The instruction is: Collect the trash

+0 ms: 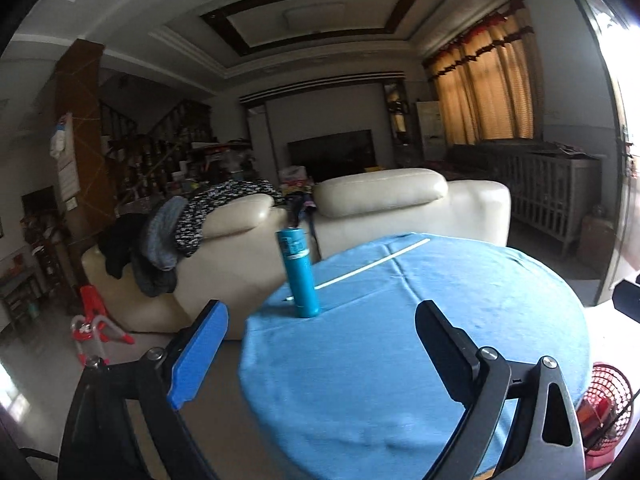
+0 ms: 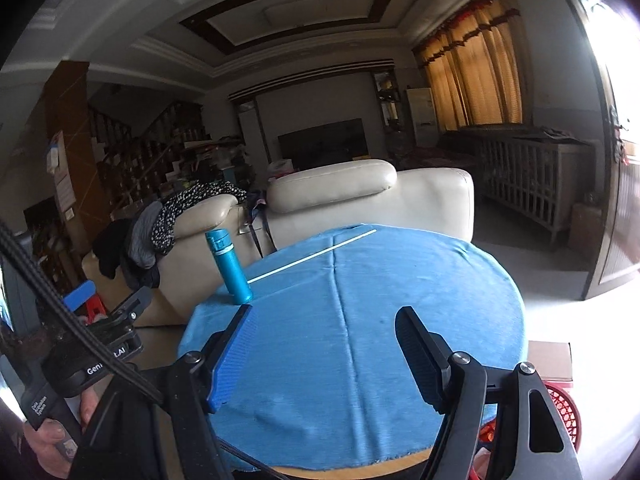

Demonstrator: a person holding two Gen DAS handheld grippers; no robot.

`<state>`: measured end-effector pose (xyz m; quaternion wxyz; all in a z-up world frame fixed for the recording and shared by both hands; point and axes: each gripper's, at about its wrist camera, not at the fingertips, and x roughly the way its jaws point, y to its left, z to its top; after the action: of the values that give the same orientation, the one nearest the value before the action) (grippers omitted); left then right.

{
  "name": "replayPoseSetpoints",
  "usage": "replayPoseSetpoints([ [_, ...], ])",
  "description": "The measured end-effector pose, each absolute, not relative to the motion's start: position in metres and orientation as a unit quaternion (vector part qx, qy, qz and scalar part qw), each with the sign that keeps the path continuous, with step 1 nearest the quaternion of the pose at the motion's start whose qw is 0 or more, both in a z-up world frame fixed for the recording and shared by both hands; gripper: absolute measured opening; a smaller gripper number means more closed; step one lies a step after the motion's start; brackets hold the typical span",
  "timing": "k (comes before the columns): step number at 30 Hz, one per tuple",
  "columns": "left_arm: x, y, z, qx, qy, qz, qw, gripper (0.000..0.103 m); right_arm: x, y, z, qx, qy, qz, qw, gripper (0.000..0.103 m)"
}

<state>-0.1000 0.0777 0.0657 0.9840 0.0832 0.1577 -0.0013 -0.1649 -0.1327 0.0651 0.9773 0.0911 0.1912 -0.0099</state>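
Note:
A round table under a blue cloth (image 1: 420, 340) (image 2: 360, 340) fills the foreground. A blue bottle (image 1: 299, 272) (image 2: 230, 266) stands upright at its far left edge. A thin white stick (image 1: 372, 264) (image 2: 312, 255) lies across the far side of the cloth. A red mesh basket (image 1: 608, 404) (image 2: 560, 408) stands on the floor at the table's right. My left gripper (image 1: 320, 320) is open and empty, held above the table's near left edge. My right gripper (image 2: 324, 320) is open and empty above the near part of the cloth.
A cream leather sofa (image 1: 380, 200) (image 2: 360, 196) stands right behind the table, with clothes (image 1: 172, 236) draped over its left end. A red ride-on toy (image 1: 94, 324) sits on the floor at left. A cardboard box (image 2: 550, 360) lies beside the basket. A wooden crib (image 1: 552, 196) stands at right.

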Motion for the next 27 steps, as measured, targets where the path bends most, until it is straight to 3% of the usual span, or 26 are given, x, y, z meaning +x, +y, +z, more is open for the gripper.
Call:
replayPoseSetpoints([
  [27,-0.111,0.108,0.068,0.078,0.159,0.019,0.984,0.095,-0.163,-0.098,0.049,0.085,0.199,0.013,0.976,0.075],
])
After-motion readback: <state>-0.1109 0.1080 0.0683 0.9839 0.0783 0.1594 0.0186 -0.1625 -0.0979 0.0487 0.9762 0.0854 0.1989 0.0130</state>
